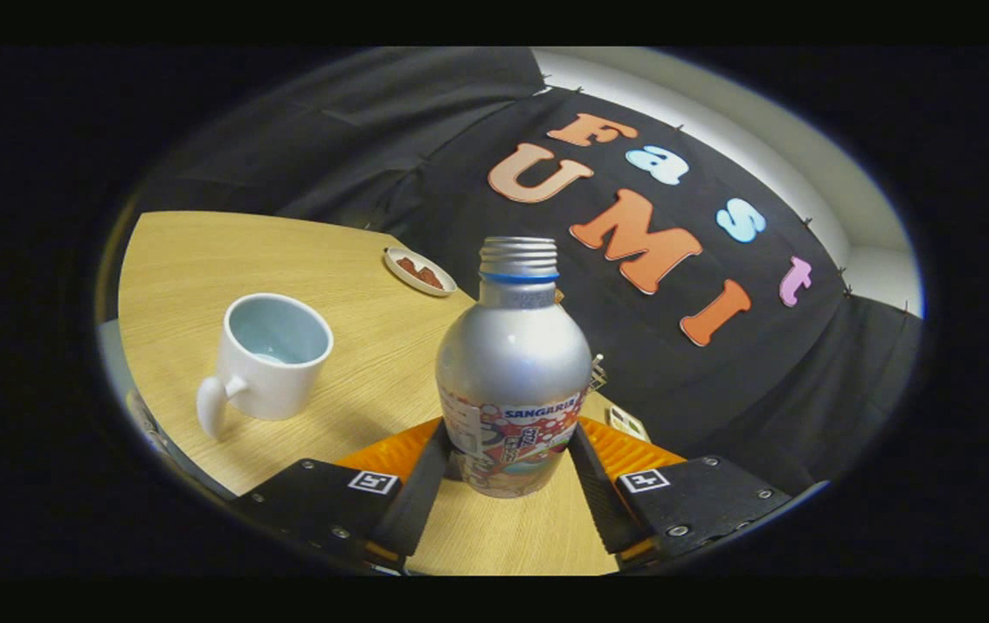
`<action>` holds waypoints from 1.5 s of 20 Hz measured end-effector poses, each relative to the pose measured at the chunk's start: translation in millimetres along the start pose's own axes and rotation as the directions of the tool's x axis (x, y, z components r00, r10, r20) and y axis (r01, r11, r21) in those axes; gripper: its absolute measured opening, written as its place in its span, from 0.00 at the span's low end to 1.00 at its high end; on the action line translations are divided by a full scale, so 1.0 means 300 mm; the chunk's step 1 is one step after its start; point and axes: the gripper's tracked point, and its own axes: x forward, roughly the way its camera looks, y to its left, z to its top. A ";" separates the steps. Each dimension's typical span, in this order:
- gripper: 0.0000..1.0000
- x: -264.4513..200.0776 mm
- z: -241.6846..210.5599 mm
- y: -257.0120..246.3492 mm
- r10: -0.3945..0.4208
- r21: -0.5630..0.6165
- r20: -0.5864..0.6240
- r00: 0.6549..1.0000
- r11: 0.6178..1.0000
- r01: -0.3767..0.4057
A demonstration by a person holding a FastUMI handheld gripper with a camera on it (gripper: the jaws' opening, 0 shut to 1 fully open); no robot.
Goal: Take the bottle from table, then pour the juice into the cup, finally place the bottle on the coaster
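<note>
With the gripper (507,467) pinching the uncapped bottle (513,381) low, a hasty tilt could spill juice short of the cup (273,363).

Dim booth, fisheye bending, soft edges

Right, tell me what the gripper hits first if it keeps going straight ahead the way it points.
The gripper has the bottle between its fingers already, both seemingly pressing on its lower body. Pushed straight on, it would carry the bottle toward the booth's black cloth wall. Depth there is unclear.
</note>
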 end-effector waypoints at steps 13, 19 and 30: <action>0.78 0.038 0.020 0.047 -0.073 -0.307 0.032 0.997 0.948 0.080; 0.78 0.038 0.035 0.018 -0.118 -0.401 0.052 0.992 0.907 0.129; 0.78 0.034 0.110 -0.020 -0.141 -0.556 0.096 0.985 0.814 0.171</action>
